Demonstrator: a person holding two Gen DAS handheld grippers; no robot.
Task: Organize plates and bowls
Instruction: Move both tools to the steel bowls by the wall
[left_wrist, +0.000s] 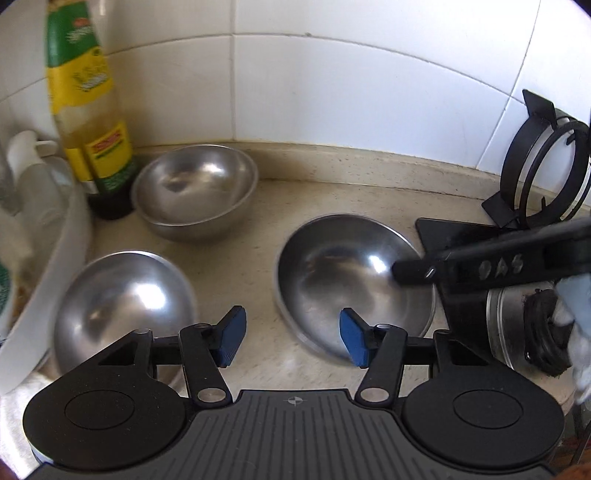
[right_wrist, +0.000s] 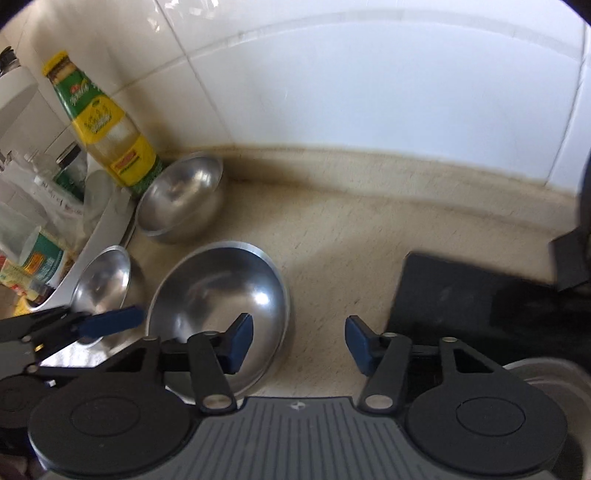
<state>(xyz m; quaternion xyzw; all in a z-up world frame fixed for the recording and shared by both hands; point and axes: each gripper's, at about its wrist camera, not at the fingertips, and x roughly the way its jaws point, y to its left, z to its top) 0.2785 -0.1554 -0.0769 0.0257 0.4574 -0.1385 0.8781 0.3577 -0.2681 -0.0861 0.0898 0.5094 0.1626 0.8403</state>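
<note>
Steel bowls — both grippers spread, empty

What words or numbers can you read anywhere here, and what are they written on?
"GAS", seen upside down so it looks like "SVD": raised letters on the black bar of the right claw's body, left wrist view.
Green and yellow bottle: label has writing and a red banner, too blurred to read in either view.
Green packet in the white tub: print too small and blurred.
The steel bowls carry no writing.
</note>
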